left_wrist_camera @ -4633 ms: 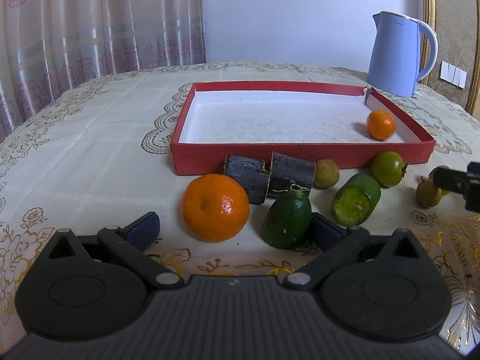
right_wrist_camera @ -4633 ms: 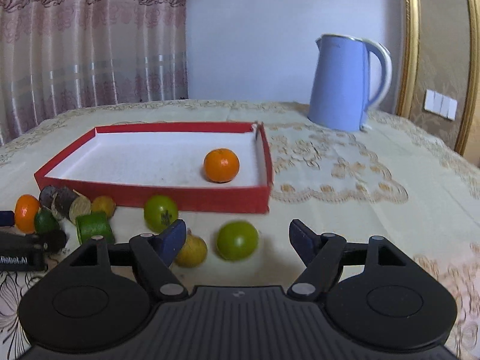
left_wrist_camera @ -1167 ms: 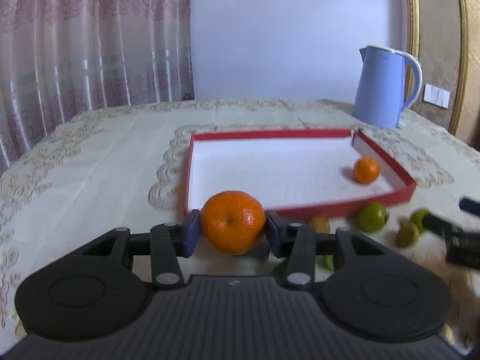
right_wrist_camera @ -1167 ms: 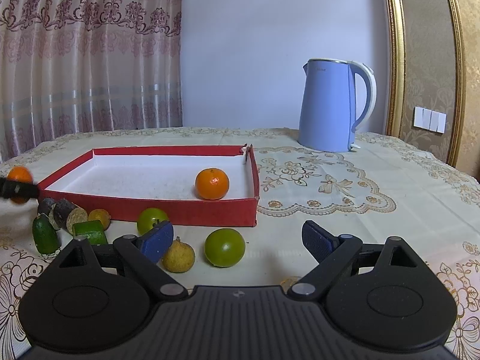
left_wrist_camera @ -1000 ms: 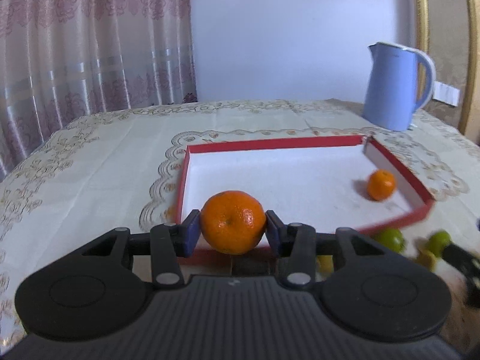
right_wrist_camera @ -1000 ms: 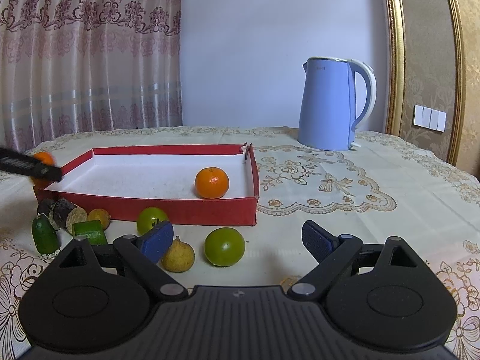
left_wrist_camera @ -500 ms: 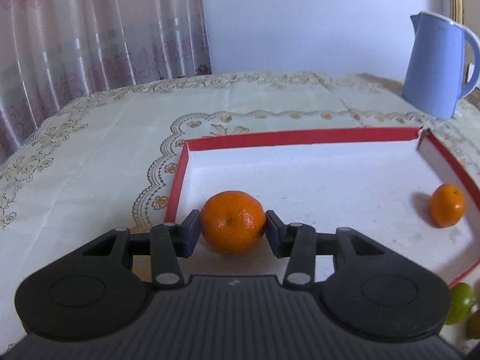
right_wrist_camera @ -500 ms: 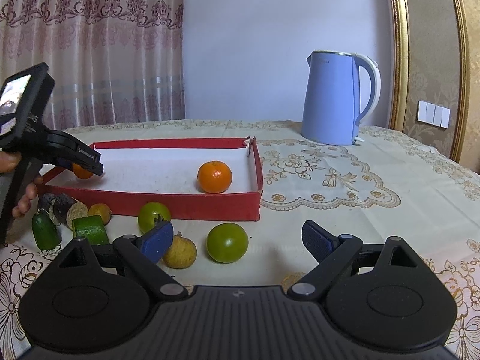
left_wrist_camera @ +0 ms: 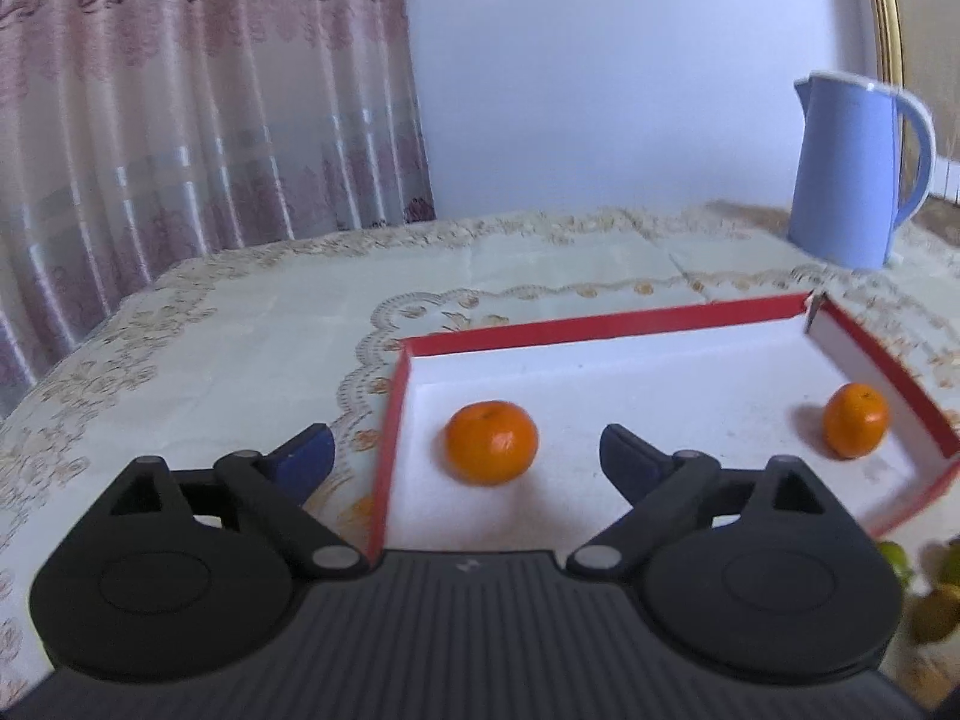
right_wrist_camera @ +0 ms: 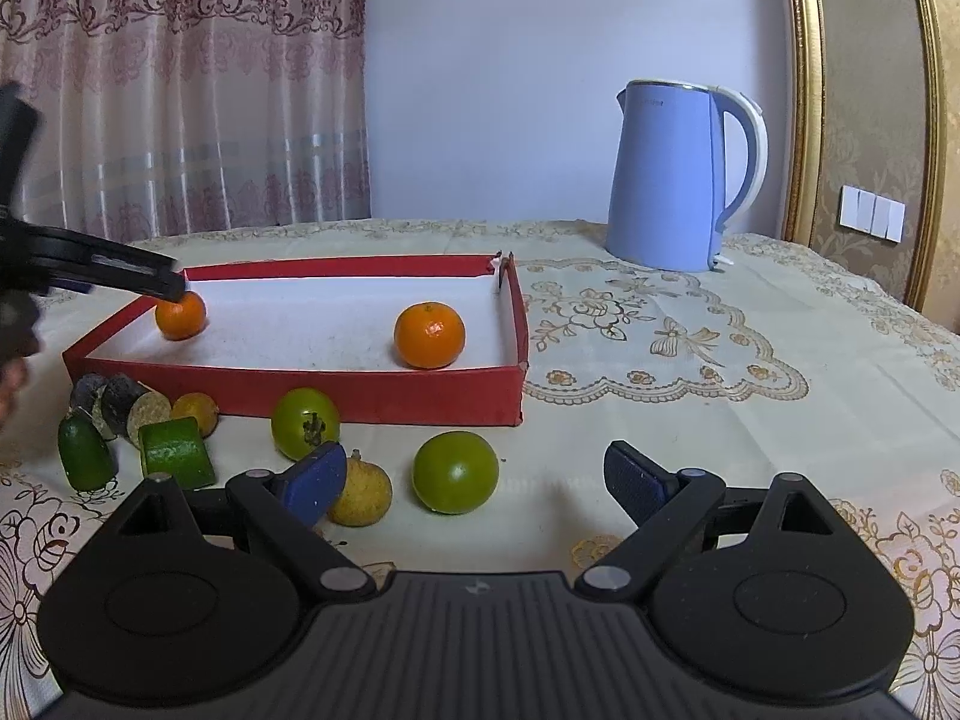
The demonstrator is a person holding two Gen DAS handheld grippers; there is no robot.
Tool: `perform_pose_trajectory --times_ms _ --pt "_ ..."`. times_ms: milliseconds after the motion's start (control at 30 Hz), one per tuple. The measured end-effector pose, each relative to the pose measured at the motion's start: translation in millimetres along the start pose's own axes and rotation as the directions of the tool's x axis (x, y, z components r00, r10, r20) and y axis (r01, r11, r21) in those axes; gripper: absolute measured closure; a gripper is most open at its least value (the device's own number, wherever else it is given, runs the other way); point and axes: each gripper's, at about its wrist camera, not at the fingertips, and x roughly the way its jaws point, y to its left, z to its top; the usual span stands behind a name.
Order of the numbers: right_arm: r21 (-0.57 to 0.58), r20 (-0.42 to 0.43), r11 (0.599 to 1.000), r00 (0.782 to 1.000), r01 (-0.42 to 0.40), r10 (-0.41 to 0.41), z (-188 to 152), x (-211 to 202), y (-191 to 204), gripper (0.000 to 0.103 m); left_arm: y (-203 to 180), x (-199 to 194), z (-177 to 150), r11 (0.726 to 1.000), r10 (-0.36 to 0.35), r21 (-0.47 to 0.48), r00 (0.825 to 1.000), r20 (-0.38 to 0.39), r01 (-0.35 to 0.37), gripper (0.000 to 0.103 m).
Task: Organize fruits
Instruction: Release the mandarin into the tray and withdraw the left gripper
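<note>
A red tray [left_wrist_camera: 600,324] with a white floor holds two oranges. The larger orange [left_wrist_camera: 491,441] lies near its left wall, between and just beyond the open fingers of my left gripper [left_wrist_camera: 465,459]. A smaller orange [left_wrist_camera: 854,420] sits by the right wall. In the right wrist view the tray [right_wrist_camera: 372,399] shows both oranges [right_wrist_camera: 180,315] [right_wrist_camera: 429,335], with the left gripper [right_wrist_camera: 108,270] above the left one. My right gripper [right_wrist_camera: 474,483] is open and empty over a green fruit [right_wrist_camera: 455,471] and a yellowish fruit [right_wrist_camera: 360,486].
In front of the tray lie another green fruit [right_wrist_camera: 305,423], cut green pieces [right_wrist_camera: 177,450] [right_wrist_camera: 86,456], dark chunks [right_wrist_camera: 123,405] and a small yellow fruit [right_wrist_camera: 195,411]. A blue kettle [right_wrist_camera: 684,177] stands at the back right. The table has a patterned cloth.
My left gripper carried the large orange over the tray, opened and let it go; the orange now rests on the tray floor. The right gripper stayed open and nearly still.
</note>
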Motion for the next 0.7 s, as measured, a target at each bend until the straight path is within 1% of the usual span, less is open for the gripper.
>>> perform_pose_trajectory --times_ms 67,100,133,267,433,533,700 --pt "0.001 0.006 1.0 1.0 0.001 -0.001 -0.3 -0.9 -0.1 0.01 9.9 -20.9 -7.3 0.999 -0.004 -0.041 1.0 0.017 0.004 0.002" --pt "0.001 0.005 1.0 1.0 0.004 -0.004 -0.3 -0.6 -0.2 0.01 14.1 -30.4 -11.4 0.998 -0.017 -0.062 1.0 0.022 0.018 0.0" --pt "0.002 0.004 1.0 1.0 0.007 -0.007 -0.4 -0.3 -0.2 0.01 18.8 -39.5 -17.2 0.996 -0.033 -0.086 0.999 0.022 0.035 0.0" --pt "0.003 0.007 1.0 1.0 0.007 -0.007 0.0 -0.3 -0.7 0.01 28.4 -64.0 -47.1 0.99 -0.058 -0.131 0.998 -0.016 0.055 0.0" --pt "0.007 0.009 1.0 1.0 0.01 -0.01 0.2 0.1 -1.0 0.01 27.9 -71.5 -75.6 0.994 -0.025 -0.11 0.997 -0.071 0.017 0.0" --pt "0.007 0.005 1.0 1.0 0.011 -0.011 -0.1 0.3 -1.2 0.01 30.0 -71.1 -85.1 0.993 -0.04 -0.111 0.994 -0.101 0.029 0.0" --pt "0.007 -0.001 1.0 1.0 0.015 -0.015 -0.2 0.7 -1.2 0.01 26.9 -70.4 -94.0 0.997 -0.02 -0.074 0.994 -0.109 0.012 0.0"
